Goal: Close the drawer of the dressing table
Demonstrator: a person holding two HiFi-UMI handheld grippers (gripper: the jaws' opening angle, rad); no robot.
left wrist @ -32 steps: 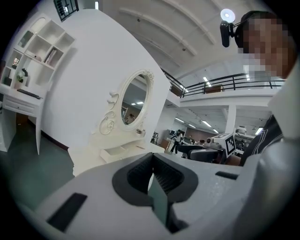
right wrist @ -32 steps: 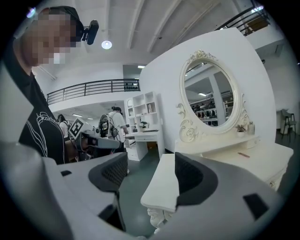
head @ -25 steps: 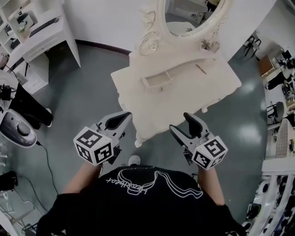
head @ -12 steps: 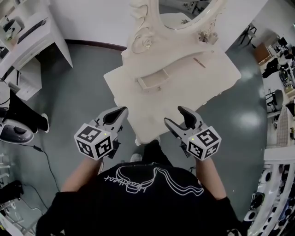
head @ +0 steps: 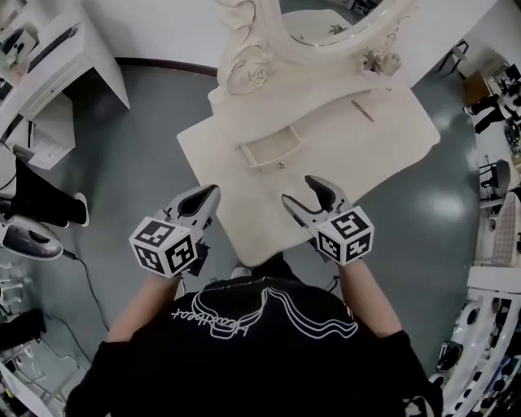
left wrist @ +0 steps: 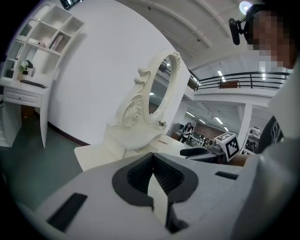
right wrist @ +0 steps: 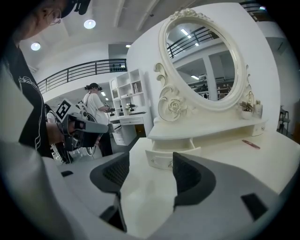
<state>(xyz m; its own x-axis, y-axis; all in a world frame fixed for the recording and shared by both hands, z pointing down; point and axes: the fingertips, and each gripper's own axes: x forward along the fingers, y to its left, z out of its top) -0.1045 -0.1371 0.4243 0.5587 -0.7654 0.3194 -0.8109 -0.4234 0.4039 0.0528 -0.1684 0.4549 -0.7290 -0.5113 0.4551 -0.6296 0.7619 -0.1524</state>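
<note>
The cream dressing table [head: 350, 147] carries an oval mirror [head: 326, 24]. Its small drawer [head: 267, 152] stands pulled out under the mirror shelf, and its front [right wrist: 159, 158] shows in the right gripper view. My right gripper [head: 296, 189] hovers over the tabletop's front part, a short way before the drawer and a little to its right. It is open [right wrist: 150, 161]; its jaws have just been closing a little, with nothing between them. My left gripper [head: 208, 194] is by the table's front left edge, shut [left wrist: 152, 159] and empty.
A thin reddish stick [head: 363, 110] lies on the tabletop at the right. A small ornament [head: 378, 61] stands on the mirror shelf. White desks with shelves [head: 57, 49] fill the upper left, and a grey machine [head: 24, 236] and cables lie on the floor at the left.
Both grippers have moved forward and down toward the table. The right one has come over the tabletop, nearer the open drawer. The drawer has not moved.
</note>
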